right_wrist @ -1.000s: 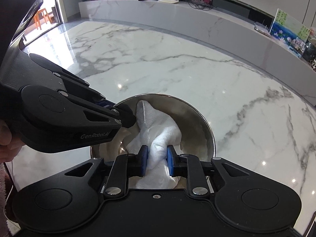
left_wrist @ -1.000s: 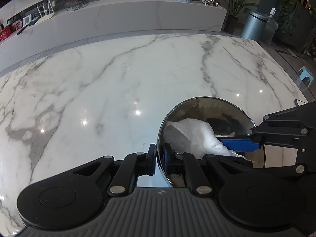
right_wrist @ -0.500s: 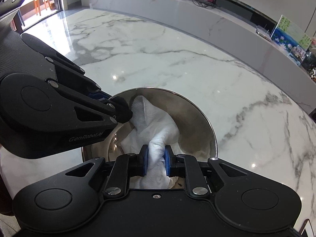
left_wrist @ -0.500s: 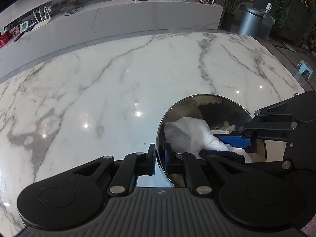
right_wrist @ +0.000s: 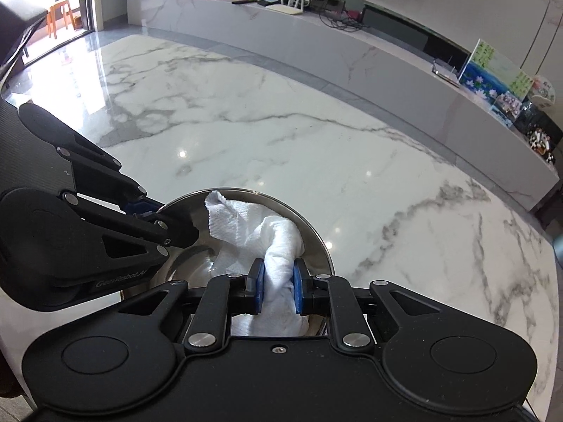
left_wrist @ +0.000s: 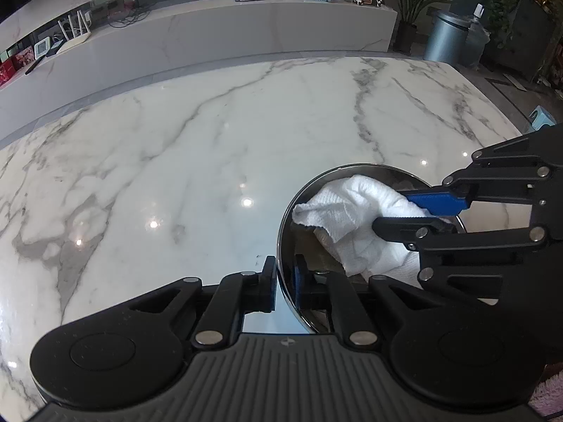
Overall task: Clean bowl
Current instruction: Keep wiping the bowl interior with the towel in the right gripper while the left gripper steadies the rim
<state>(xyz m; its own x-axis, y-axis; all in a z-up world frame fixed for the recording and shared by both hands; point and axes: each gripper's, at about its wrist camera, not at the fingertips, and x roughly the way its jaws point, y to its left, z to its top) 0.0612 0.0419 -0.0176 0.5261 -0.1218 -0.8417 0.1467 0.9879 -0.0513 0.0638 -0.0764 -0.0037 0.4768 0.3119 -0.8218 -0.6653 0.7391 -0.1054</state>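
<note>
A glossy white marble table (left_wrist: 197, 161) with grey veins carries a round, polished steel bowl (right_wrist: 313, 237) near its front edge. The left gripper (left_wrist: 283, 281) is clamped on the bowl's thin rim, one blue pad inside and one outside. The right gripper (right_wrist: 278, 285) pinches a crumpled, dimpled white paper towel (right_wrist: 267, 235) lying inside the bowl.

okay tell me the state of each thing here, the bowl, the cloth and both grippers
Bowl: on the marble table, rim pinched by the left gripper.
Cloth: white, crumpled, inside the bowl, one end clamped by the right gripper.
Left gripper: shut on the bowl's rim, one finger inside, one outside.
Right gripper: shut on the cloth.
</note>
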